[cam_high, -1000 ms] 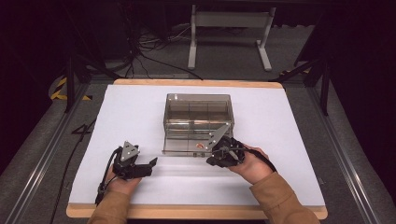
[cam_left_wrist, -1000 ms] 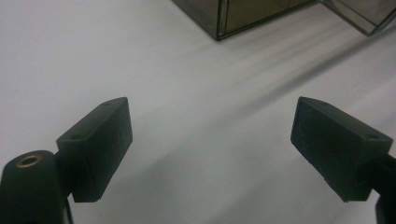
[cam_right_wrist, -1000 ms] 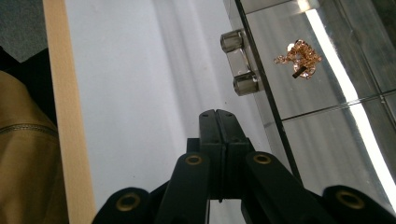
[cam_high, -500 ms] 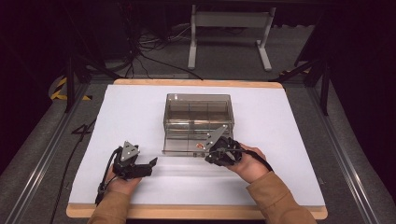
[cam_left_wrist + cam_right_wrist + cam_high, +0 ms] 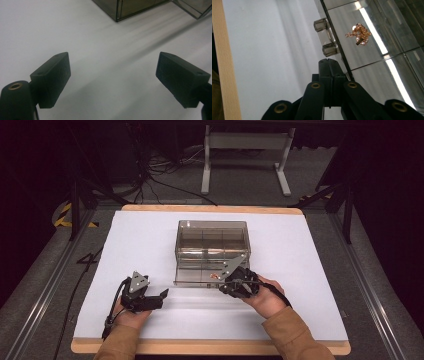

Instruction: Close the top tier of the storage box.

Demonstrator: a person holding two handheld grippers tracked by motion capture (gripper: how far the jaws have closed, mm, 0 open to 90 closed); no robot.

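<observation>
Little changed over the last second: both hands in the same spots, drawer [image 5: 192, 277] no farther out than a moment ago. Probably a pause mid-pull rather than progress.

Nearest, left hand-held gripper [image 5: 162, 295] resting on the white tabletop [image 5: 300, 295], jaws wide apart, nothing between them. Right hand-held gripper [image 5: 328, 62] with jaws pressed together, tips against the drawer's front edge just below its clear handle [image 5: 325, 37]; hard to tell whether any of the thin wall is pinched.

Gold chain [image 5: 359, 33] bunched inside the drawer, behind the clear panel. Smoky clear box [image 5: 212, 237] behind, mid-tabletop. Nothing else nearby to block a reach. Farther off, cables [image 5: 150, 175] and a metal stand [image 5: 245, 150] on the floor.
</observation>
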